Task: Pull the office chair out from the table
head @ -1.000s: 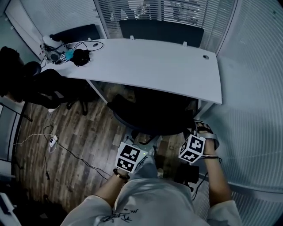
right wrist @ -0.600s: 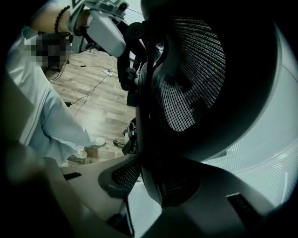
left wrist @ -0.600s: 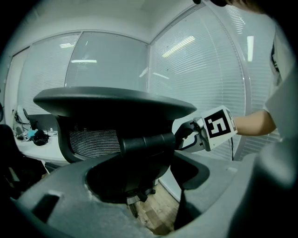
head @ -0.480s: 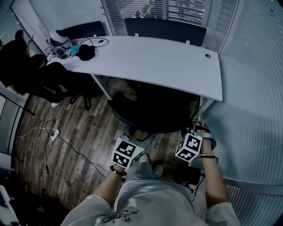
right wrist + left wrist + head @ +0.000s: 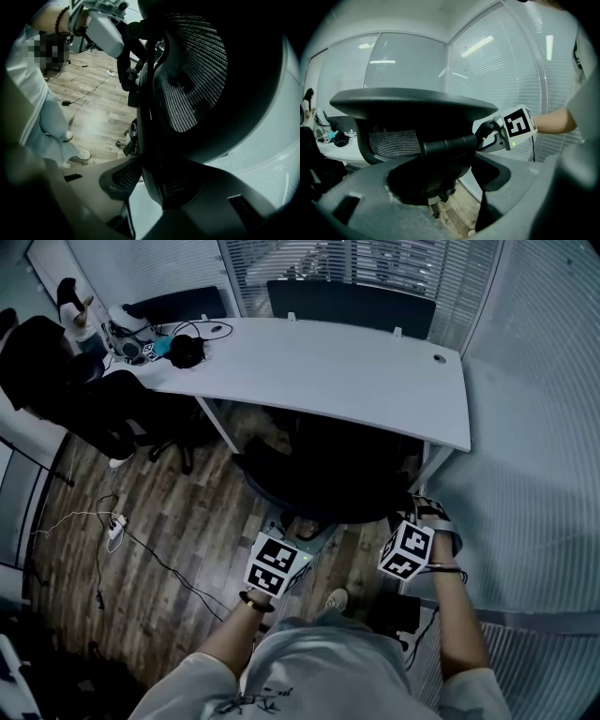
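1. At the far left, a loose cable (image 5: 148, 562) lies on the wooden floor (image 5: 187, 493), well apart from the office chair (image 5: 328, 486). I judge it no hindrance to a straight pull toward me
2. My left gripper (image 5: 289, 547) is clenched on the left part of the chair's back, near its top rim. The dark frame sits right between its jaws, and my right gripper's view shows the jaws closed around that edge
3. The chair stands between my two grippers and the bench (image 5: 356, 381), with its mesh back turned toward me. The front of its seat is tucked under the bench's near edge. I take the step in hand to be the pull itself, gripped on both sides and not yet finished
4. My right gripper (image 5: 411, 519) is grasping the right edge of the chair's back, and the frame sits deep between its jaws
5. The next move, as I judge it, is an even backward draw with both grippers at the same pace, so the chair rolls straight rather than swivelling. Both grasps need to stay firm. My shoe (image 5: 336, 599) is near the chair's base, so I should step back to make room until the seat stands wholly out from under the bench
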A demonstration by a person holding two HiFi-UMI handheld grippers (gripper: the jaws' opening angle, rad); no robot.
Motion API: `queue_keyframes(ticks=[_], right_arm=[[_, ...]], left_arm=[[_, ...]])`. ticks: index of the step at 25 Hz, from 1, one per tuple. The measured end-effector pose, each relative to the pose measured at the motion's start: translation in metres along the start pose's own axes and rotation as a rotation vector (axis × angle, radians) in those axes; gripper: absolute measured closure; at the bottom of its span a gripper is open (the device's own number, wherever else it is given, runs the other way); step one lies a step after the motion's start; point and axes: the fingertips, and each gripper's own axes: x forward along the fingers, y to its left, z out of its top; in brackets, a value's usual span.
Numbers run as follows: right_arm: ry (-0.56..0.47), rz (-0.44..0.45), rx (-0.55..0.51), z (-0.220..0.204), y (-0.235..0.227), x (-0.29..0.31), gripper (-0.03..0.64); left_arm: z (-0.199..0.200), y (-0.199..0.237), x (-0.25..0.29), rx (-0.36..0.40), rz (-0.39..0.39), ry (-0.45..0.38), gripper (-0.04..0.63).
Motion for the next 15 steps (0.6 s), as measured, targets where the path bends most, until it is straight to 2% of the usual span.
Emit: queue_keyframes(ticks=[10,15], right_arm=[[0.006,-0.010,0.020,0.005,0.027,-0.017,0.489],[0.006,-0.012,0.020,0.010,0.026,-0.019,0.489]], left_arm=[[-0.013,-0.014,-0.025,0.011,-0.001,-0.005,0.302],[-0.012,-0.009,-0.029,0.008,0.002,-0.001,0.302]])
